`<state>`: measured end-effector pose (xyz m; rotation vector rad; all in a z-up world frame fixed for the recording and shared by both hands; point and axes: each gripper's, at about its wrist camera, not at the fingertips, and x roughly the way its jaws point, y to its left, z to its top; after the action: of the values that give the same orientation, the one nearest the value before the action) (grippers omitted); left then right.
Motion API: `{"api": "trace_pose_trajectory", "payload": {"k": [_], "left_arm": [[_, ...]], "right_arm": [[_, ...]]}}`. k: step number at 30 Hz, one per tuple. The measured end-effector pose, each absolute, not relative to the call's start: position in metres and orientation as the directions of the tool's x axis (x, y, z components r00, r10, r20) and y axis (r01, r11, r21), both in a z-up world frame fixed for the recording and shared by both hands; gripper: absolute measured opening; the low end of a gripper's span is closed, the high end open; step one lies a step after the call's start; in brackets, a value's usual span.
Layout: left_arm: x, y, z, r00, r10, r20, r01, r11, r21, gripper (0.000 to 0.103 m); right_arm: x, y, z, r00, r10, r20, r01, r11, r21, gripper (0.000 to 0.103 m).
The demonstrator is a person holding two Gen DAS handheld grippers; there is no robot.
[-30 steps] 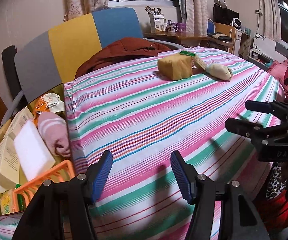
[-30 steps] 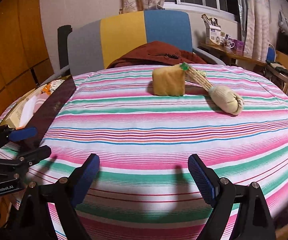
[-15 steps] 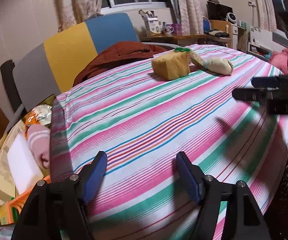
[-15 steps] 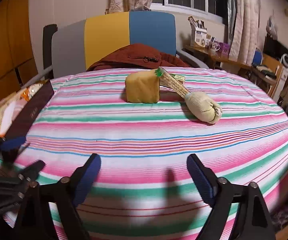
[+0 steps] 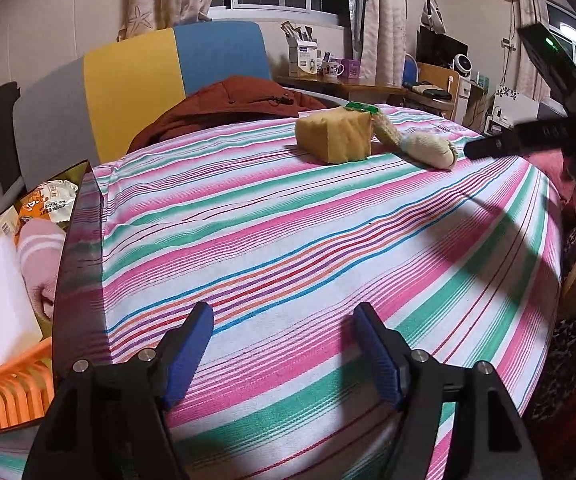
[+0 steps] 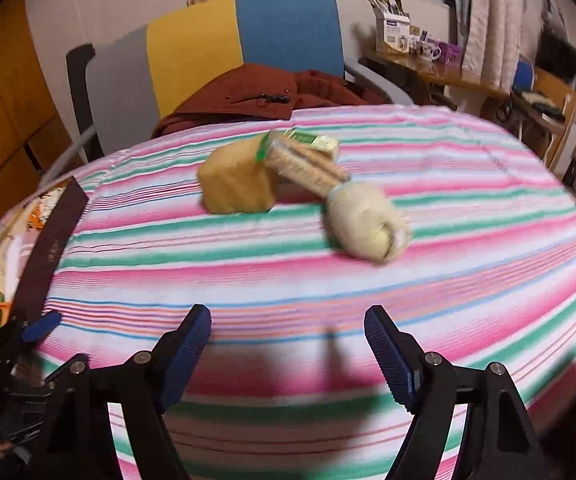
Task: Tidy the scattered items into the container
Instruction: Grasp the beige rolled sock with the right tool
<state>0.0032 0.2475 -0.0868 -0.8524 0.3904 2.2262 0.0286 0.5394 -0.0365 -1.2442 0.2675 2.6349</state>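
A yellow sponge block [image 5: 333, 135] [image 6: 238, 182], a wrapped cracker pack [image 6: 307, 168] and a cream rolled sock [image 5: 429, 149] [image 6: 367, 228] lie together at the far side of the striped table. A small green-and-gold packet [image 6: 313, 142] lies behind them. The dark-walled container [image 5: 82, 264] [image 6: 54, 240] stands at the left edge, holding a pink towel [image 5: 42, 256], a white sponge [image 5: 2, 300], boxes and an orange rack [image 5: 12, 388]. My left gripper [image 5: 284, 354] is open and empty above the near cloth. My right gripper [image 6: 288, 354] is open and empty, well short of the sock.
A chair with grey, yellow and blue panels [image 5: 148, 76] and a red-brown jacket [image 5: 228, 106] stand behind the table. A side desk with mugs and boxes [image 5: 327, 68] is at the back right. The table edge drops off at the right [image 5: 547, 248].
My right gripper has risen and moved forward toward the sock and sponge, which now look larger. My left gripper has turned slightly, showing more of the container.
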Motion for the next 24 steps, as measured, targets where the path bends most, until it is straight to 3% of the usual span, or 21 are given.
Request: {"api": "trace_pose_trajectory", "payload": {"k": [18,24], "left_arm": [[0.003,0.247,-0.087,-0.534,0.512,-0.673,-0.71,-0.704,0.027,0.074],[0.003,0.247,-0.088,-0.533,0.513,-0.673,-0.711,-0.703,0.027,0.074]], "right_arm": [[-0.045,0.617,-0.044,-0.468,0.08,-0.88,-0.215,-0.976,0.026,0.082],[-0.07,0.629,-0.055,-0.413,0.03,-0.91,-0.195,-0.979,0.056,0.076]]}}
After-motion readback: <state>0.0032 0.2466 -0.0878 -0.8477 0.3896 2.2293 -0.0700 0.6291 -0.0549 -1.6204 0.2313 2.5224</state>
